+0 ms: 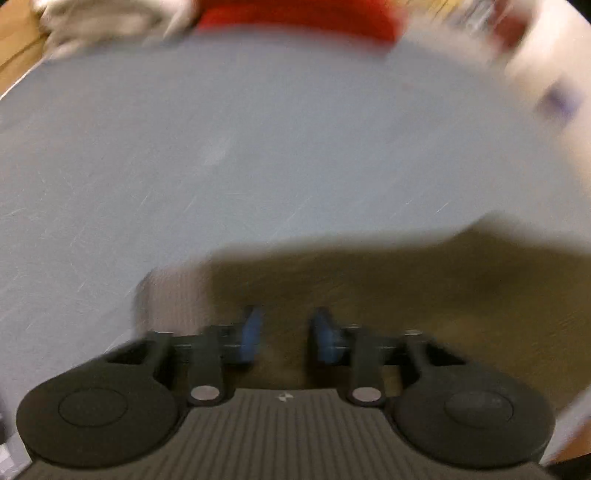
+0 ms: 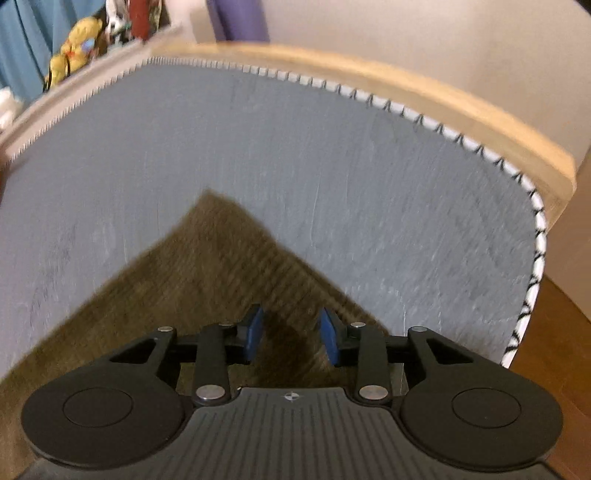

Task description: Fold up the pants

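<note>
The olive-brown pants (image 1: pixel 406 288) lie flat on a grey mat (image 1: pixel 258 147); this view is motion-blurred. My left gripper (image 1: pixel 284 336) hovers over their near edge, blue pads apart, with only flat fabric showing in the gap. In the right wrist view a pointed corner of the pants (image 2: pixel 207 266) reaches out onto the mat (image 2: pixel 332 166). My right gripper (image 2: pixel 291 336) is open just above that corner, and no fabric is pinched between its pads.
A red item (image 1: pixel 295 18) and pale cloth (image 1: pixel 103 22) lie at the mat's far side. The mat has a white stitched border (image 2: pixel 539 236) on a wooden table edge (image 2: pixel 406 85). Yellow toys (image 2: pixel 77 48) sit beyond the far left corner.
</note>
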